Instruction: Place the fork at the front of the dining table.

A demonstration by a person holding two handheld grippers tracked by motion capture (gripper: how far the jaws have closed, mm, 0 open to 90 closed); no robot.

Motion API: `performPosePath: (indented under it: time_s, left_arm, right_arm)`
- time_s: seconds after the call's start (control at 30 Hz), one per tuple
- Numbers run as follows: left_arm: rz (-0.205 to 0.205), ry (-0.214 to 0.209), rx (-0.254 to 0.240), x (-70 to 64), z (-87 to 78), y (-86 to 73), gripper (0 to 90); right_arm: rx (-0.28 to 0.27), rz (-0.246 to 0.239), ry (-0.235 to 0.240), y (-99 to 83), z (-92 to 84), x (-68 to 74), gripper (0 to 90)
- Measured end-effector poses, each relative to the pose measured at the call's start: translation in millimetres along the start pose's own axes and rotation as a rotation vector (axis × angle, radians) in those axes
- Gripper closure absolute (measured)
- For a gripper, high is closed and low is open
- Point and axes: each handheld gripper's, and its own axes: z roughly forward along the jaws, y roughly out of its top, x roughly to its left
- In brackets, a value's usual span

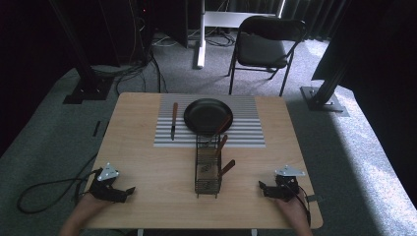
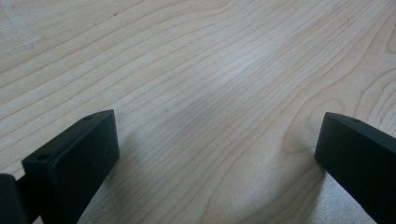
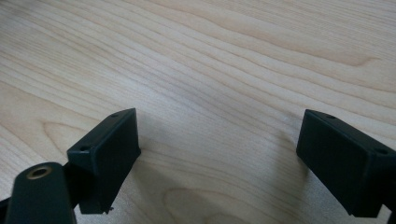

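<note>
A pale wood-grain desk (image 1: 147,162) stands on grey carpet in a dim room. A dark wire caddy (image 1: 208,169) with brown-handled utensils, hard to make out, stands midway between the left gripper (image 1: 129,190) and right gripper (image 1: 262,187), well apart from each. Both grippers' jaws gape wide and hold nothing, with bare wood between them. Beyond the caddy lie a black plate (image 1: 206,115) and a knife (image 1: 173,120) on a striped mat (image 1: 246,130).

Black fingers (image 2: 74,158), grey plates, trailing cables
</note>
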Motion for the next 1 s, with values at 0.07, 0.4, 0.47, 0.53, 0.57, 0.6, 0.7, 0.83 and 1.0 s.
performPosePath:
  time_s: [0.07, 0.4, 0.47, 0.53, 0.57, 0.6, 0.7, 0.83, 1.0]
  left_arm:
    - [0.001, 0.0, 0.0, 0.0, 0.0, 0.0, 0.0]
    - [0.0, 0.0, 0.0, 0.0, 0.0, -0.1, 0.0]
    - [0.0, 0.0, 0.0, 0.0, 0.0, -0.1, 0.0]
    - [0.0, 0.0, 0.0, 0.0, 0.0, -0.1, 0.0]
    - [0.001, -0.001, -0.001, 0.1, 0.1, -0.1, 0.0]
    - [0.002, -0.002, -0.001, 0.3, 0.1, -0.1, 0.0]
    - [0.003, -0.002, -0.001, 0.4, 0.1, -0.1, 0.0]
    - [0.003, -0.002, -0.001, 0.3, 0.1, -0.1, 0.0]
    - [0.003, -0.003, -0.001, 0.3, 0.1, -0.1, 0.0]
  right_arm:
    - [0.005, 0.001, -0.001, 0.3, -0.2, 0.4, 12.3]
    - [0.072, -0.009, 0.02, 3.2, -6.6, 20.5, 14.6]
    - [0.09, -0.011, 0.064, 4.9, -9.4, 25.3, 17.0]
    - [0.092, -0.013, 0.081, 7.2, -12.4, 30.0, 17.0]
    - [0.092, -0.011, 0.093, 8.8, -14.4, 32.3, 17.0]
    - [0.085, -0.012, 0.103, 10.7, -17.3, 34.6, 17.9]
    - [0.052, -0.015, 0.128, 16.7, -26.8, 41.6, 19.3]
    - [0.009, -0.014, 0.17, 27.3, -41.9, 51.8, 20.2]
    - [-0.033, -0.021, 0.198, 38.5, -55.8, 64.0, 21.8]
